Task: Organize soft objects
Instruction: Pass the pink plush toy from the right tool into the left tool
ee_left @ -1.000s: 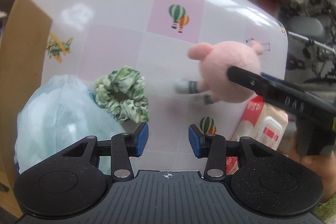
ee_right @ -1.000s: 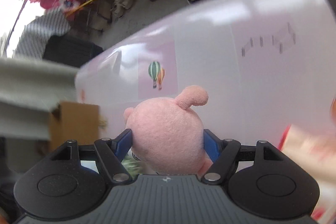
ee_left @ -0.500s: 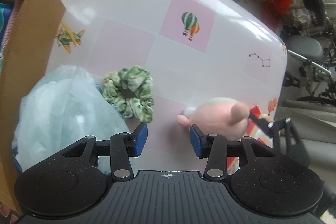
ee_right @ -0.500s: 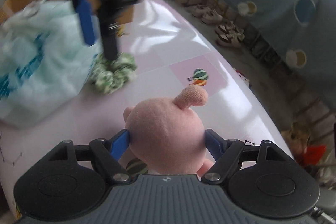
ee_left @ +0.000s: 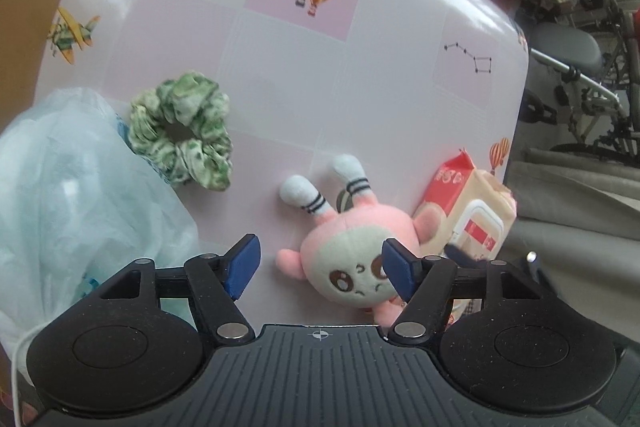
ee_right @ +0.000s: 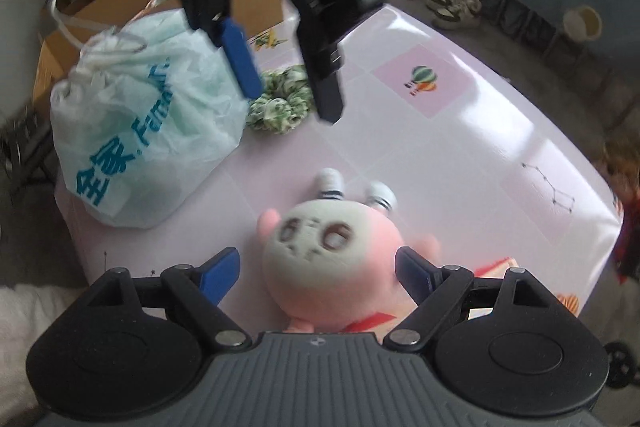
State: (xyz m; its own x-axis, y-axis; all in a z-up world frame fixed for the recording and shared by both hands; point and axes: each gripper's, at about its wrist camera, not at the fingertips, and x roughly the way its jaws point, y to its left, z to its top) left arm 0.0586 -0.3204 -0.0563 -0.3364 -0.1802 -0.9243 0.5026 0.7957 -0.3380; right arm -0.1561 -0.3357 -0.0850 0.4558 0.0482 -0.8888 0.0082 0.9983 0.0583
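Right wrist view, drawstring bag (ee_right: pixel 148 131) bulging, contents hidden, both tongs (ee_right: pixel 316 273) (ee_right: pixel 286 83) opening, pink plush (ee_right: pixel 332 259) released

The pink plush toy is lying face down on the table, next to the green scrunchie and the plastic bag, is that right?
Not quite: the pink plush toy lies face up, not face down. The right wrist view shows its eyes and mouth turned upward between the right gripper's opening jaws. The green scrunchie and the plastic bag do lie nearby on the table.

The cardboard box (ee_left: pixel 20 27) is cut off at the left edge, its inside unseen.
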